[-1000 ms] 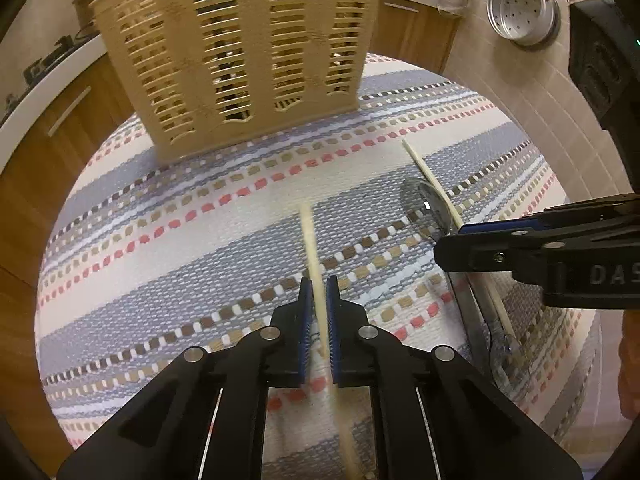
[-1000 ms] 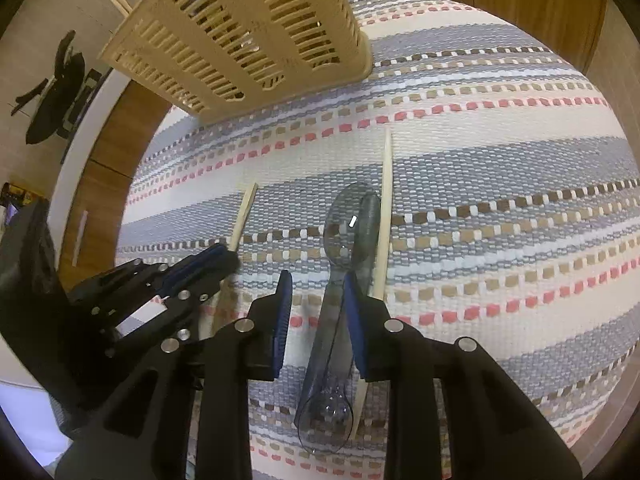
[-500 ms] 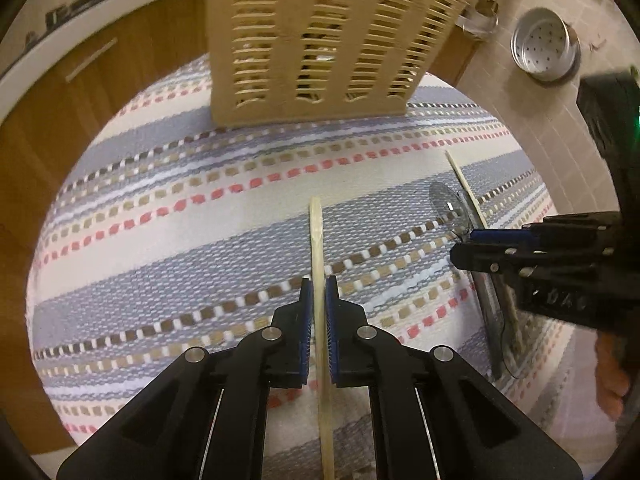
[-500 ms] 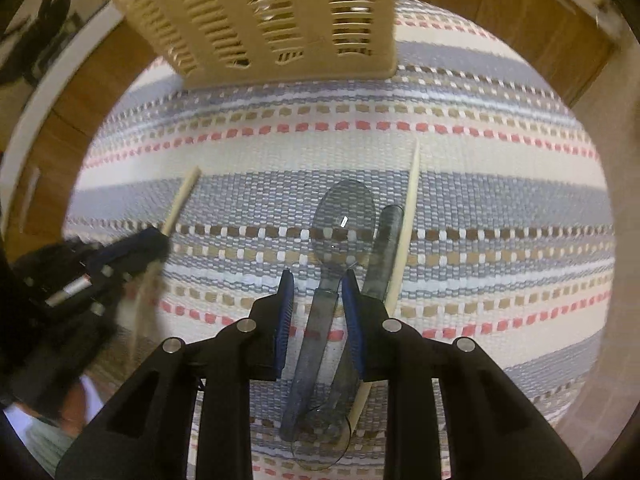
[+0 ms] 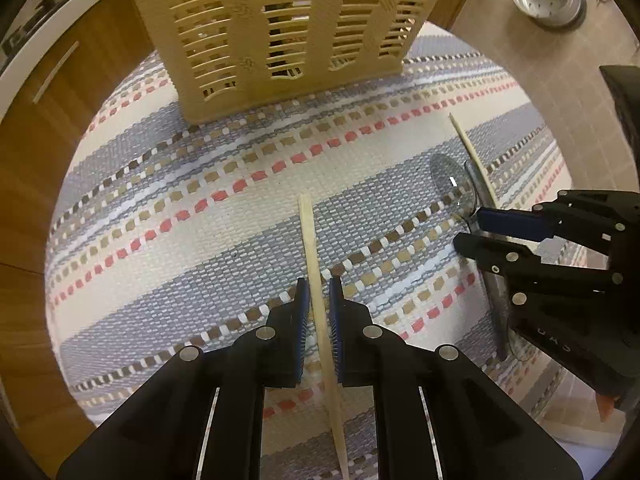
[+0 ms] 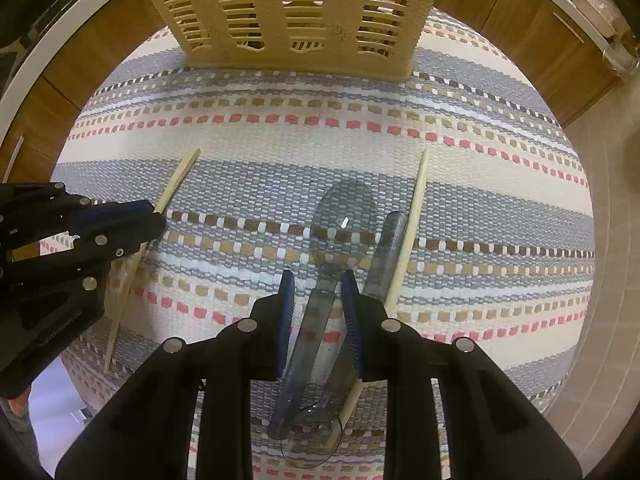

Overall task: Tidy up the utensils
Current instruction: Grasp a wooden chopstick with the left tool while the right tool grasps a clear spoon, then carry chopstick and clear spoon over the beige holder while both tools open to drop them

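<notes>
Straddling a pale chopstick [image 5: 316, 280], the left gripper [image 5: 319, 312] is opening, pads just clear. Right gripper [image 6: 316, 312] brackets the clear spoon [image 6: 340, 232], narrowly parted. Basket [image 5: 280, 32] stands far; a loosened chopstick could slip.

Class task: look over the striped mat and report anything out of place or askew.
Two chopsticks lie far apart: one between the left claw's opening jaws, the other beside two clear spoons. All lie loose on the mat, outside the slatted basket.
</notes>
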Action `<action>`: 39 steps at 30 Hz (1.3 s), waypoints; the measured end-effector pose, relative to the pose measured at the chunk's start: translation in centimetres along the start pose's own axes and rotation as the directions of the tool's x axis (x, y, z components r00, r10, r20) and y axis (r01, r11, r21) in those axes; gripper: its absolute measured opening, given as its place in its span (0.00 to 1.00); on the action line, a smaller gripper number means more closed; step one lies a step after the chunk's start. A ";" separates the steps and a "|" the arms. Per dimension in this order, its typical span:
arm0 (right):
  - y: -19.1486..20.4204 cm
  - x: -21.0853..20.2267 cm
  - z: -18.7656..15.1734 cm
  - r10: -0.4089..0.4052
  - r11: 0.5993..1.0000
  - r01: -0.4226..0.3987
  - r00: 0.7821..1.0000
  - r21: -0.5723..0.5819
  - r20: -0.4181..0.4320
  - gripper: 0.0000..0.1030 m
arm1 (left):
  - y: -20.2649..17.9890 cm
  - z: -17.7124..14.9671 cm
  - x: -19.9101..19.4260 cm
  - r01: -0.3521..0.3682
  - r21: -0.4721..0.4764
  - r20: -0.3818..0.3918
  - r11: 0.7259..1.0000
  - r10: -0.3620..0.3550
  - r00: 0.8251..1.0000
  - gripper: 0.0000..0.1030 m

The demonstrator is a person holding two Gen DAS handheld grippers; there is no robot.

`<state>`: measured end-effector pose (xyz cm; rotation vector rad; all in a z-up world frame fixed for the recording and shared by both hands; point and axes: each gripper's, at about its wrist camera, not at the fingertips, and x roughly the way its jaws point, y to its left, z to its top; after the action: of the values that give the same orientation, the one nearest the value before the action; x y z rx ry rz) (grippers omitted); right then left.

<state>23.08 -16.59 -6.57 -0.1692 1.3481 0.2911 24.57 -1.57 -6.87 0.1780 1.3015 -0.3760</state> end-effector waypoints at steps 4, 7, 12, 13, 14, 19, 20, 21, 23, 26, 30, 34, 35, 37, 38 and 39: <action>-0.7 -0.1 -0.6 -0.002 1.000 0.002 1.000 -0.015 0.019 0.18 | -0.8 0.8 0.5 -0.008 -0.024 0.000 1.000 0.008 1.000 0.07; -1.3 -0.3 -1.2 0.003 1.000 -0.002 1.000 -0.019 0.030 0.16 | -0.8 0.8 0.8 -0.023 -0.027 0.010 0.999 0.023 1.000 0.05; -1.1 -0.6 -2.1 -0.009 0.998 0.012 0.999 -0.058 0.053 0.10 | -1.4 -0.1 0.8 -0.036 -0.019 0.053 0.999 0.037 0.998 0.05; -1.2 -0.6 -2.2 0.000 0.999 0.003 0.998 -0.054 0.055 0.10 | -1.4 -0.4 0.7 -0.031 -0.026 0.071 0.999 0.033 0.997 0.05; -1.2 -0.7 -2.3 0.018 0.999 -0.015 0.998 -0.051 0.054 0.10 | -1.2 -0.7 0.6 -0.026 -0.032 0.080 0.999 0.029 0.996 0.04; -1.3 -1.3 -3.2 0.072 0.997 -0.069 0.995 -0.041 0.068 0.10 | -0.1 -2.1 -1.1 0.071 -0.078 0.182 0.994 -0.056 0.982 0.04; -1.4 -1.5 -3.4 0.102 0.994 -0.099 0.992 -0.039 0.079 0.10 | 0.1 -2.4 -1.8 0.094 -0.079 0.221 0.992 -0.075 0.972 0.04; -1.4 -1.8 -3.6 0.127 0.991 -0.124 0.987 -0.040 0.093 0.10 | 0.4 -2.8 -2.7 0.127 -0.078 0.265 0.989 -0.102 0.959 0.04; -1.4 -2.5 -3.9 0.146 0.989 -0.142 0.981 -0.042 0.127 0.10 | 0.8 -3.4 -4.2 0.186 -0.060 0.350 0.981 -0.154 0.924 0.04; -1.4 -4.1 -4.3 0.166 0.986 -0.159 0.966 -0.052 0.196 0.10 | 1.4 -4.3 -6.2 0.229 -0.034 0.447 0.973 -0.190 0.874 0.04; -1.7 -6.3 -4.6 0.202 0.979 -0.191 0.939 -0.065 0.280 0.10 | 2.1 -5.1 -8.2 0.274 -0.019 0.561 0.961 -0.217 0.799 0.04; -2.1 -9.4 -5.0 0.222 0.975 -0.202 0.889 -0.091 0.402 0.10 | 2.0 -4.3 -10.2 0.258 -0.026 0.651 0.966 -0.180 0.738 0.04; -2.3 -10.1 -5.1 0.227 0.974 -0.206 0.872 -0.097 0.433 0.10 | 2.0 -4.3 -10.8 0.252 -0.026 0.675 0.967 -0.169 0.718 0.04; -2.4 -11.6 -4.7 0.236 0.972 -0.210 0.836 -0.109 0.495 0.10 | 1.8 -4.0 -12.5 0.213 -0.029 0.734 0.977 -0.124 0.668 0.04; -2.5 -12.4 -4.6 0.235 0.972 -0.207 0.815 -0.112 0.530 0.10 | 1.8 -3.6 -13.4 0.193 -0.030 0.760 0.981 -0.103 0.641 0.04; -2.6 -13.3 -4.4 0.234 0.972 -0.204 0.790 -0.116 0.566 0.10 | 1.5 -3.2 -14.1 0.176 -0.031 0.784 0.984 -0.085 0.615 0.04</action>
<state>17.23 -21.74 5.29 0.0414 0.7477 0.5273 19.18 3.31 5.71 -0.1745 0.4457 -0.4403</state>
